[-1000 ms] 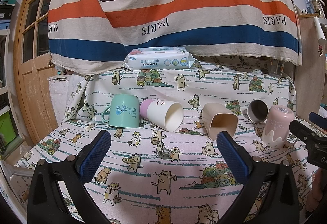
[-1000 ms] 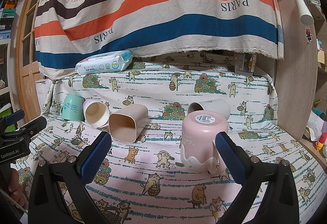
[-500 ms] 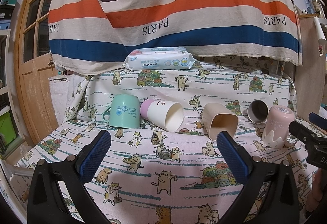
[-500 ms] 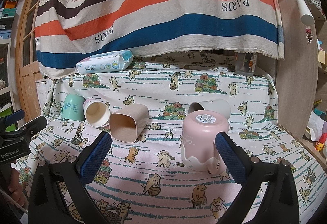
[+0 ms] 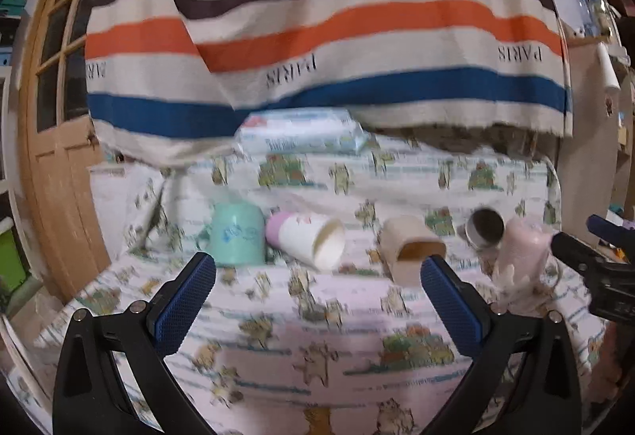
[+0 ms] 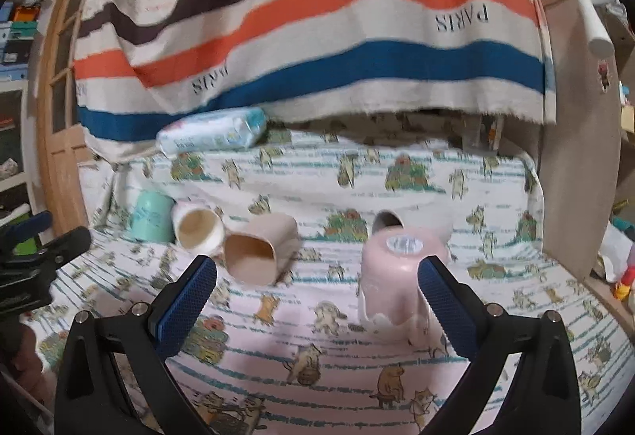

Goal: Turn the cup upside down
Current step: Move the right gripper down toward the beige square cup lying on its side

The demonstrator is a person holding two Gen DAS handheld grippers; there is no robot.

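Your left hand-held gripper has its blue-padded fingers spread apart with nothing between them, and your right hand-held gripper is spread the same way. In the right wrist view the pink cup stands mouth-down on the cat-print table cover, right of centre, close ahead of the right finger pad. The beige square cup, white cup and grey cup lie on their sides; the mint cup stands inverted at the left.
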